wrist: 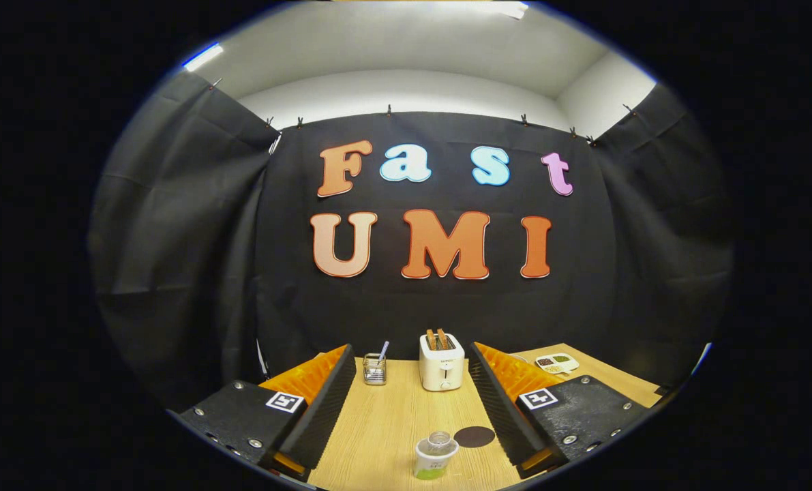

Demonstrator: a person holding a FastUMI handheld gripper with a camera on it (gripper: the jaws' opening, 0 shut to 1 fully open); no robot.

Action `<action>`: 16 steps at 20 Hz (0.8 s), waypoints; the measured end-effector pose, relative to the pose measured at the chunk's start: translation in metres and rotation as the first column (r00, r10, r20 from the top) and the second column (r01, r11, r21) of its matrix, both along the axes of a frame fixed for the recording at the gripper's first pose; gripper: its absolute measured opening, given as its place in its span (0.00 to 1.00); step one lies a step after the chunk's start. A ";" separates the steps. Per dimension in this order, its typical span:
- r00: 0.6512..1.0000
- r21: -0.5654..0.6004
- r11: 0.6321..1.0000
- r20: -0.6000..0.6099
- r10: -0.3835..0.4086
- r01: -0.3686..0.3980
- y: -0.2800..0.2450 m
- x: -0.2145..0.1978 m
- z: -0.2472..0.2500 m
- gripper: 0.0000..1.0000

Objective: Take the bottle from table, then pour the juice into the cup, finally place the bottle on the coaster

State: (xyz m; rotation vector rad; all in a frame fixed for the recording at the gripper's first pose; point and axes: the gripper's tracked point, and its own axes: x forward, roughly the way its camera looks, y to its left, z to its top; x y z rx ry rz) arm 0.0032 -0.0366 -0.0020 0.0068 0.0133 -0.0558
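So the gripper [412, 409] is spread wide apart here, both fingers splayed out with a big stretch of bare wooden table [392, 423] showing between them. Nothing is clamped in there and neither finger touches anything as far as I can see, it's just hanging above the tabletop, released.

Between the fingers, down at the near end of the table, there's a small clear cup [435, 454] with a whitish body and a green band at the bottom. It sits closer to the right-hand finger than the left one but is apart from both. Just beside it, a bit further out and to the right, lies a dark round coaster [474, 436], flat on the wood. Cup and coaster are near each other, and I can't tell for sure whether they touch.

Beyond the fingers, toward the back of the table against the black cloth wall, stands a white toaster [441, 362] with two slices of toast poking out the top. Left of it is a little wire holder [374, 369] with what looks like a utensil sticking up. Off to the right, past the right finger, there's a small white divided dish [557, 362] with some dark and green stuff in its compartments, too small to say what.

As for the bottle, I can't spot it.
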 end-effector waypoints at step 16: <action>0.993 0.028 0.999 -0.113 -0.014 0.018 -0.016 0.020 -0.090 0.99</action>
